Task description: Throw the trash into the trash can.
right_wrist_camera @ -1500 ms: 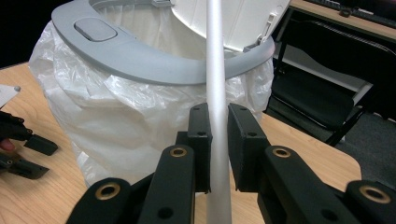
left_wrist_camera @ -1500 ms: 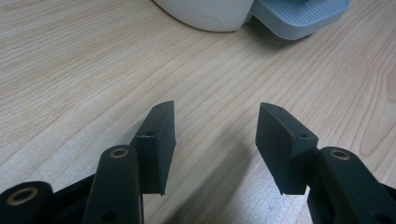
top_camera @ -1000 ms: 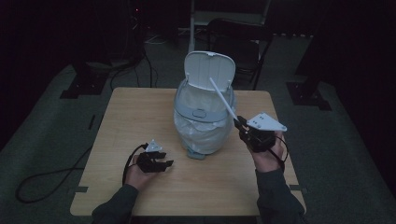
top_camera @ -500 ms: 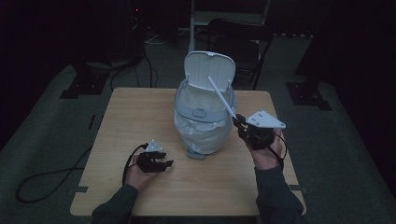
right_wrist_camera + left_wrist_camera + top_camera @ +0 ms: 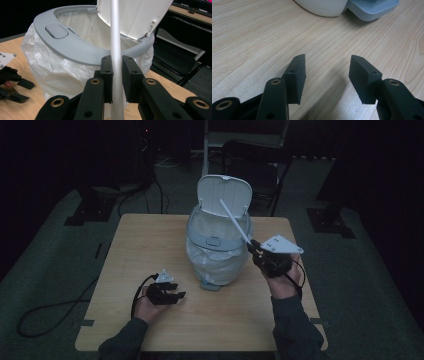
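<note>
Two grippers over a wooden table [image 5: 150, 240], right gripper [image 5: 253, 248] clamped on a white stick [image 5: 235, 221] slanting toward eleven o'clock over the bin [image 5: 218, 245], left gripper [image 5: 175, 296] spread wide, holding nothing, at the bin's seven o'clock.

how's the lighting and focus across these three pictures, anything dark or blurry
High view: dim, surroundings nearly black, only the table and bin lit. Left gripper view: bright, sharp wood grain, soft shadow under the jaws. Right gripper view: well lit, the white stick slightly soft, background dark.

The left gripper [image 5: 176, 295] lies low in its hand, jaws spread apart. The right gripper [image 5: 251, 246] is raised, jaws clamped together, forearm angled forward.
</note>
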`<action>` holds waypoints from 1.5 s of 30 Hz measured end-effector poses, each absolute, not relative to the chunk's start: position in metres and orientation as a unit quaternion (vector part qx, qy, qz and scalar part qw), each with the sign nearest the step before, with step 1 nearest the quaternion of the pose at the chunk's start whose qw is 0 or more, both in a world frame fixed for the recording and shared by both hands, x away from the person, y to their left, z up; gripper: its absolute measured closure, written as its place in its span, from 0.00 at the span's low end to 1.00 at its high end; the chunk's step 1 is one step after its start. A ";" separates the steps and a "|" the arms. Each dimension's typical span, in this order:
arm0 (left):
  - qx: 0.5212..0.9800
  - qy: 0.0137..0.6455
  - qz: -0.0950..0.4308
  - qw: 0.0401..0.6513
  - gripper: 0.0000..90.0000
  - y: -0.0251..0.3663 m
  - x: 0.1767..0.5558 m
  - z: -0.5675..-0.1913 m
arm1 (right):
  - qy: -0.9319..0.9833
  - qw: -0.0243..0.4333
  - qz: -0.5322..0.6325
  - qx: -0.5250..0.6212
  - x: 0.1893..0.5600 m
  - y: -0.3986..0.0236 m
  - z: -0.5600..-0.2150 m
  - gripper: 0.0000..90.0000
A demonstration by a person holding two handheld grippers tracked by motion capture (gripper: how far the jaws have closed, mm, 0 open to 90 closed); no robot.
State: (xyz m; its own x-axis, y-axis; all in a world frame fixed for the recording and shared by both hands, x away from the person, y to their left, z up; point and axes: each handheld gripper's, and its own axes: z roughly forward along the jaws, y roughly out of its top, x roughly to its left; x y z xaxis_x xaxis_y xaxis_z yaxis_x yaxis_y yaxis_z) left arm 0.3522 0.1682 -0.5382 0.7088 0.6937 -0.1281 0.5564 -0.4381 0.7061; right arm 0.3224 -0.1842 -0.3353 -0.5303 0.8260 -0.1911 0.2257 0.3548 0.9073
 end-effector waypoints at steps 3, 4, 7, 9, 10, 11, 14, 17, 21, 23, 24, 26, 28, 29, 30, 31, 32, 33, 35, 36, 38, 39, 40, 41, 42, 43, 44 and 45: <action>0.843 0.371 0.090 0.379 0.54 0.168 0.352 -0.538 | 0.752 0.335 0.447 0.348 0.323 -0.183 -0.334 0.88; 0.843 0.371 0.091 0.379 0.54 0.168 0.352 -0.538 | 0.753 0.334 0.447 0.348 0.324 -0.182 -0.334 0.88; 0.843 0.371 0.090 0.379 0.54 0.168 0.352 -0.538 | 0.755 0.334 0.446 0.346 0.326 -0.181 -0.333 0.88; 0.843 0.371 0.090 0.379 0.54 0.168 0.352 -0.538 | 0.757 0.332 0.445 0.345 0.326 -0.180 -0.333 0.88; 0.844 0.370 0.090 0.378 0.54 0.168 0.352 -0.538 | 0.757 0.332 0.445 0.345 0.327 -0.180 -0.333 0.88; 0.844 0.370 0.090 0.378 0.54 0.168 0.352 -0.538 | 0.757 0.332 0.445 0.345 0.327 -0.180 -0.333 0.88; 0.843 0.370 0.090 0.378 0.54 0.168 0.352 -0.538 | 0.756 0.333 0.445 0.345 0.328 -0.179 -0.332 0.88; 0.844 0.370 0.090 0.377 0.54 0.169 0.352 -0.538 | 0.752 0.333 0.450 0.347 0.328 -0.179 -0.331 0.84; 0.844 0.370 0.090 0.378 0.54 0.168 0.352 -0.538 | 0.749 0.336 0.454 0.348 0.328 -0.180 -0.330 0.79; 0.844 0.369 0.090 0.377 0.54 0.169 0.352 -0.538 | 0.749 0.335 0.453 0.348 0.328 -0.180 -0.330 0.79; 0.844 0.370 0.090 0.378 0.54 0.168 0.352 -0.538 | 0.752 0.332 0.449 0.350 0.330 -0.179 -0.331 0.78; 0.844 0.370 0.090 0.378 0.54 0.168 0.352 -0.538 | 0.753 0.328 0.449 0.352 0.333 -0.179 -0.333 0.76; 0.844 0.370 0.090 0.378 0.54 0.169 0.352 -0.538 | 0.752 0.327 0.450 0.354 0.334 -0.178 -0.333 0.75; 0.844 0.370 0.090 0.378 0.54 0.169 0.352 -0.538 | 0.749 0.327 0.452 0.356 0.335 -0.178 -0.333 0.74; 0.844 0.370 0.090 0.378 0.54 0.169 0.352 -0.538 | 0.749 0.327 0.453 0.357 0.335 -0.178 -0.333 0.73; 0.844 0.370 0.090 0.378 0.54 0.169 0.352 -0.538 | 0.747 0.328 0.457 0.355 0.335 -0.178 -0.332 0.73; 0.844 0.370 0.090 0.378 0.54 0.169 0.352 -0.538 | 0.747 0.328 0.457 0.355 0.335 -0.178 -0.332 0.73; 0.844 0.370 0.090 0.378 0.54 0.169 0.352 -0.538 | 0.745 0.331 0.458 0.355 0.333 -0.178 -0.331 0.73; 0.844 0.370 0.090 0.378 0.54 0.169 0.352 -0.538 | 0.742 0.336 0.462 0.353 0.331 -0.179 -0.329 0.74; 0.844 0.370 0.090 0.378 0.54 0.169 0.352 -0.538 | 0.741 0.336 0.462 0.353 0.330 -0.180 -0.328 0.74; 0.844 0.370 0.090 0.378 0.54 0.169 0.352 -0.538 | 0.739 0.337 0.465 0.352 0.329 -0.181 -0.326 0.74; 0.844 0.370 0.090 0.378 0.54 0.169 0.352 -0.538 | 0.739 0.338 0.465 0.352 0.329 -0.182 -0.326 0.74; 0.844 0.370 0.090 0.378 0.54 0.169 0.352 -0.538 | 0.739 0.338 0.465 0.352 0.329 -0.182 -0.326 0.74; 0.844 0.370 0.090 0.378 0.54 0.169 0.352 -0.538 | 0.738 0.338 0.465 0.352 0.328 -0.183 -0.325 0.74; 0.844 0.370 0.090 0.378 0.54 0.169 0.352 -0.538 | 0.739 0.338 0.465 0.351 0.328 -0.183 -0.326 0.73; 0.844 0.371 0.090 0.378 0.54 0.168 0.352 -0.538 | 0.740 0.338 0.465 0.351 0.327 -0.183 -0.326 0.73; 0.844 0.371 0.090 0.378 0.54 0.168 0.352 -0.538 | 0.740 0.338 0.464 0.351 0.327 -0.184 -0.326 0.73; 0.844 0.370 0.090 0.378 0.54 0.168 0.352 -0.538 | 0.740 0.339 0.463 0.350 0.327 -0.184 -0.327 0.73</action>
State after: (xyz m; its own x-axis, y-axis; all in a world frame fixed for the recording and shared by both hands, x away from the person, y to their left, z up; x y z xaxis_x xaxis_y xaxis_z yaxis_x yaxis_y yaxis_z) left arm 0.3520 0.1685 -0.5381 0.7092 0.6934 -0.1271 0.5568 -0.4404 0.7043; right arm 0.3268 -0.1842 -0.3268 -0.5252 0.8324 -0.1768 0.2048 0.3253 0.9232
